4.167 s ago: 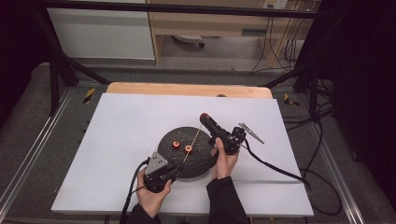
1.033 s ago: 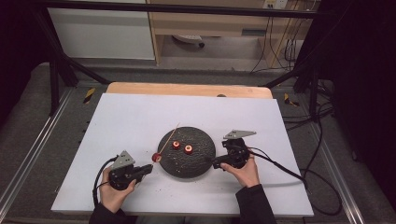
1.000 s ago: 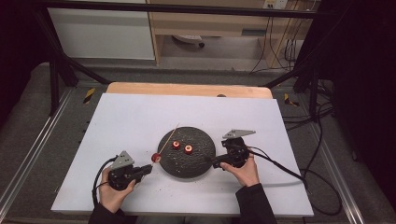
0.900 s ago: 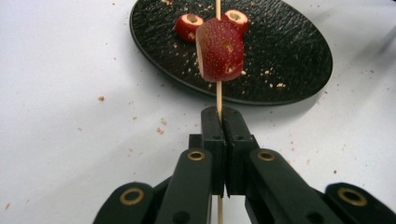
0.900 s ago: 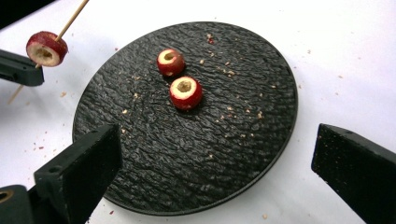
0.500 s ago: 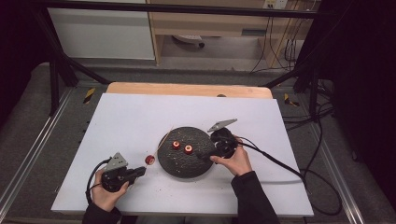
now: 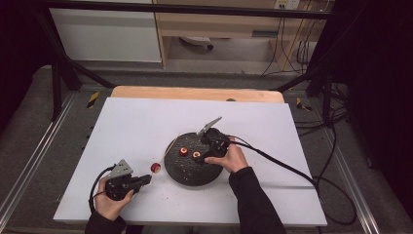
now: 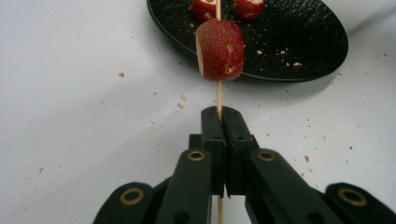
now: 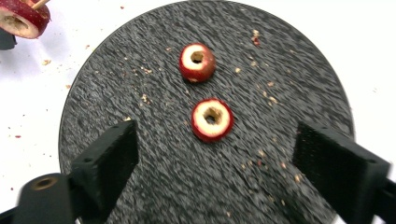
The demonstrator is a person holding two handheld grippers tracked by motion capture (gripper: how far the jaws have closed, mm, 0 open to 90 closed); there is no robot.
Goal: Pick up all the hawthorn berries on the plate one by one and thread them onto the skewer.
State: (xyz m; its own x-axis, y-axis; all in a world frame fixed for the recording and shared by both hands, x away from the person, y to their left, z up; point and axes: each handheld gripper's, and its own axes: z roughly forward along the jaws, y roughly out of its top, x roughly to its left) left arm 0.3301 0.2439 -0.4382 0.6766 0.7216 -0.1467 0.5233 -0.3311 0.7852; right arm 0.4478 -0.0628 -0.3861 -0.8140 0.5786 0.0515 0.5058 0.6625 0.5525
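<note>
The skewer (image 8: 218, 95) is a thin wood stick with one red fruit piece (image 8: 220, 49) already pushed on it. It hangs just above the white desk (image 7: 126, 126), beside the left edge of the black plate (image 9: 289, 93). The left gripper (image 8: 219, 123) has its fingers pressed together on the stick's lower end, prob. so the stick stays steady and pointing toward the plate for the next piece. Two more fruit pieces, w/ holes through the middle, lie on the plate: a near piece (image 9: 212, 119) and a far piece (image 9: 197, 62). The right gripper (image 9: 215, 163) is over the plate w/ fingers spread wide, approx. on both sides of the near piece, I judge to pick it.
</note>
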